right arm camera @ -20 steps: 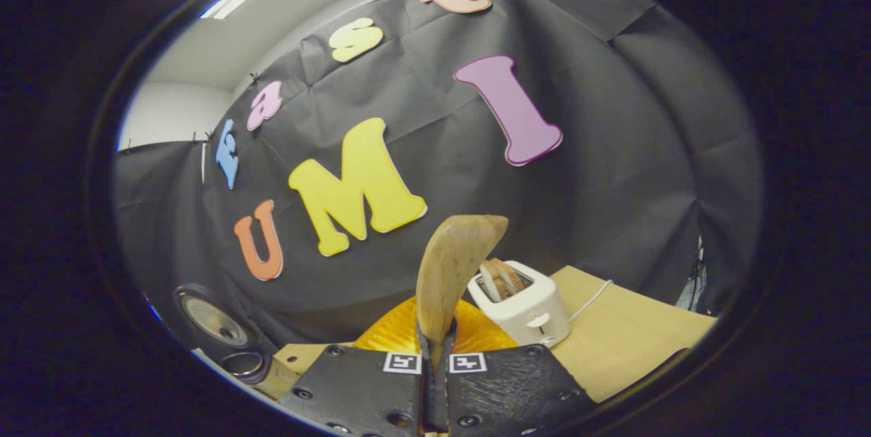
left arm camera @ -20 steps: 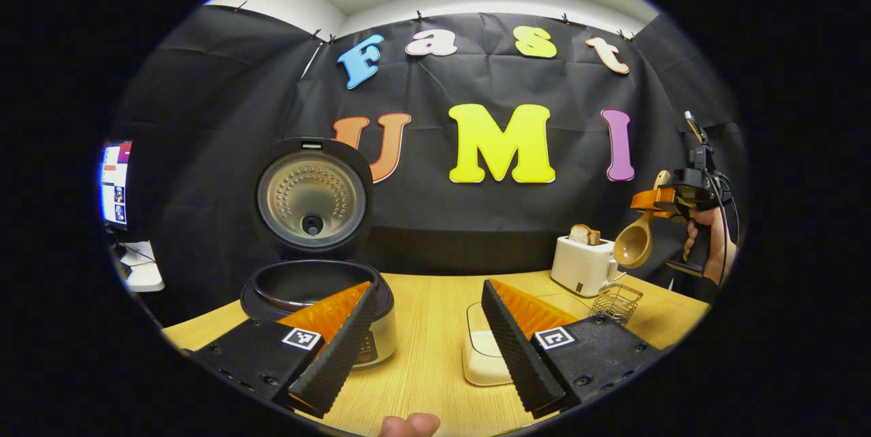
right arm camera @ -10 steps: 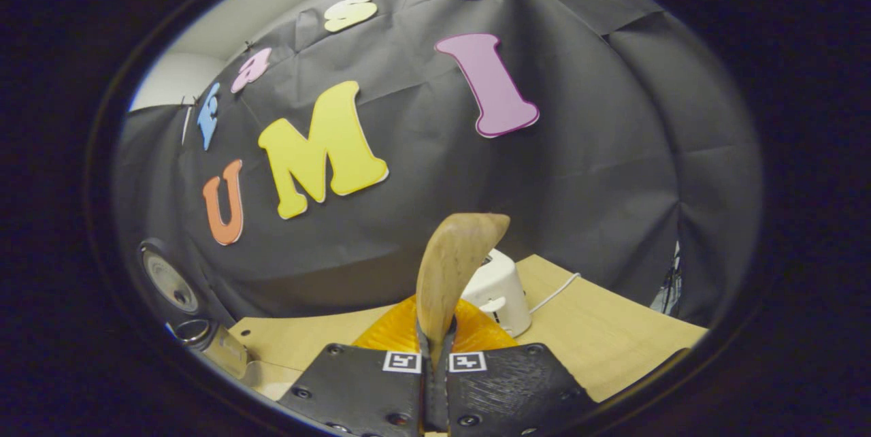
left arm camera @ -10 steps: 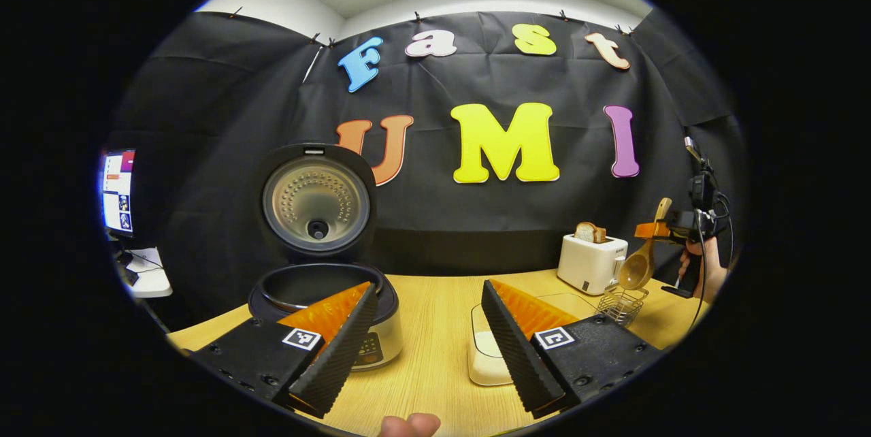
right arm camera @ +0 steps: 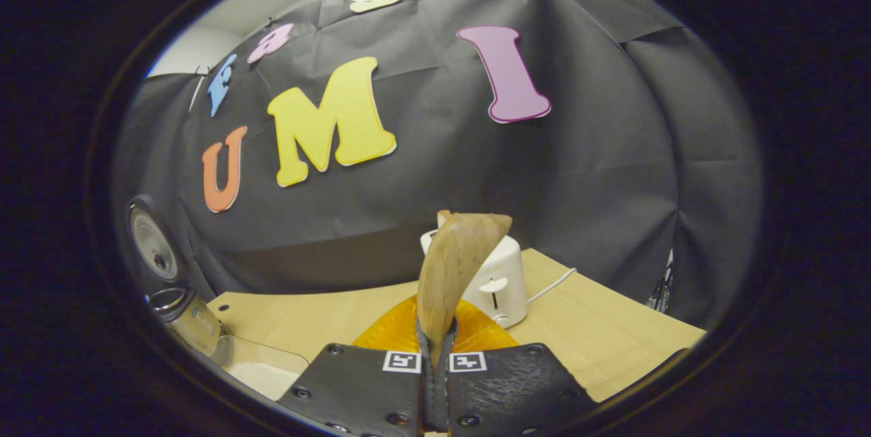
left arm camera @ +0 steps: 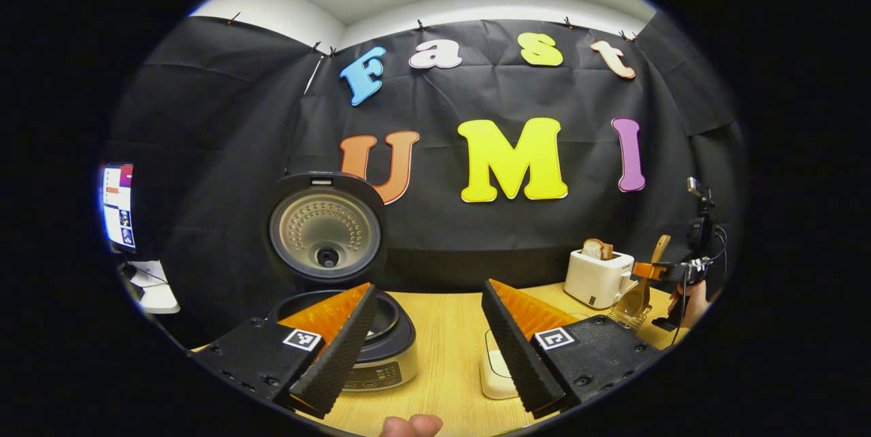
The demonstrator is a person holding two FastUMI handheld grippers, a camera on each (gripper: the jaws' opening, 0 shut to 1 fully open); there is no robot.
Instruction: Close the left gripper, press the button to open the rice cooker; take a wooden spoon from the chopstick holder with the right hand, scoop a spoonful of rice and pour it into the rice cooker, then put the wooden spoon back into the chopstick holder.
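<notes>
In the left gripper view, the rice cooker [left arm camera: 381,348] stands open, its lid [left arm camera: 325,229] upright behind the pot. My left gripper [left arm camera: 425,355] is open just before it, holding nothing. At the far right my right gripper [left arm camera: 648,269], held by a hand [left arm camera: 688,301], is shut on the wooden spoon [left arm camera: 638,297]. The spoon's bowl hangs down into the wire chopstick holder [left arm camera: 620,318]. In the right gripper view, my right gripper [right arm camera: 435,362] clamps the wooden spoon [right arm camera: 454,267], which rises between the fingers.
A white rice container [left arm camera: 495,372] sits on the wooden table [left arm camera: 442,328] between cooker and holder; it also lies at lower left [right arm camera: 262,369]. A white toaster [left arm camera: 599,278] with bread stands behind the holder, close ahead [right arm camera: 502,284]. A monitor [left arm camera: 117,205] glows at far left.
My right gripper has come down with the spoon, bringing its bowl from above the toaster into the wire holder. My left gripper has drawn back from the cooker, still open.
</notes>
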